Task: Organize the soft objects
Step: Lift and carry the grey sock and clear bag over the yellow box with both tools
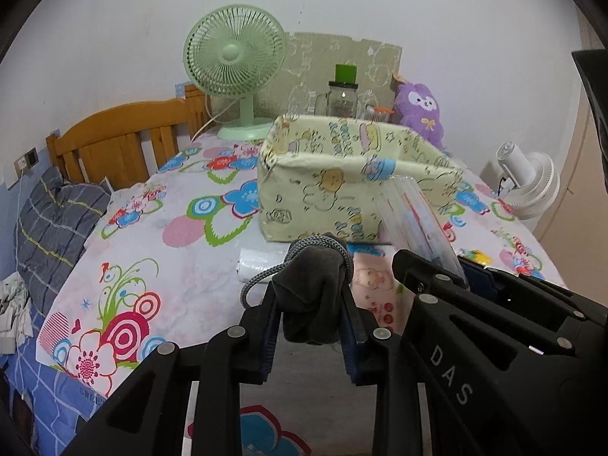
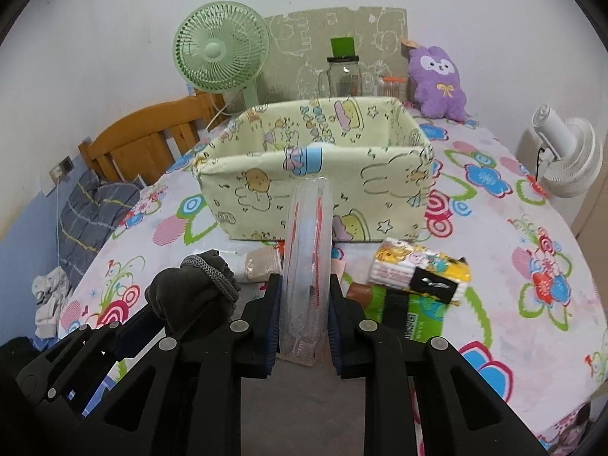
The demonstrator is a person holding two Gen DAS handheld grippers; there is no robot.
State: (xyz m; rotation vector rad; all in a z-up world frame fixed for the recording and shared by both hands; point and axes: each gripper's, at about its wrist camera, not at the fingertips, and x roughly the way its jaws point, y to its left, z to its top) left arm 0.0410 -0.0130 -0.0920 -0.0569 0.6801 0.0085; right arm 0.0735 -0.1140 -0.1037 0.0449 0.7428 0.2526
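My left gripper [image 1: 309, 296] is shut on a dark grey cloth bundle [image 1: 311, 288] tied with a grey cord, held above the table; it also shows in the right wrist view [image 2: 190, 296]. My right gripper [image 2: 304, 296] is shut on a clear plastic packet [image 2: 306, 258] with red and blue print, held upright; it shows in the left wrist view [image 1: 414, 216] too. A pale yellow fabric box [image 2: 315, 193] with cartoon prints stands open just beyond both grippers, also in the left wrist view [image 1: 342, 190]. Its inside is mostly hidden.
On the flowered tablecloth [image 2: 532, 326] lie a yellow tissue pack [image 2: 421, 269], a green packet [image 2: 402, 315], a beige packet [image 2: 262, 264] and a white roll [image 1: 258, 260]. Behind the box stand a green fan [image 2: 220, 53], a glass jar [image 2: 344, 74] and a purple plush [image 2: 437, 83]. A white fan [image 2: 566, 159] stands right.
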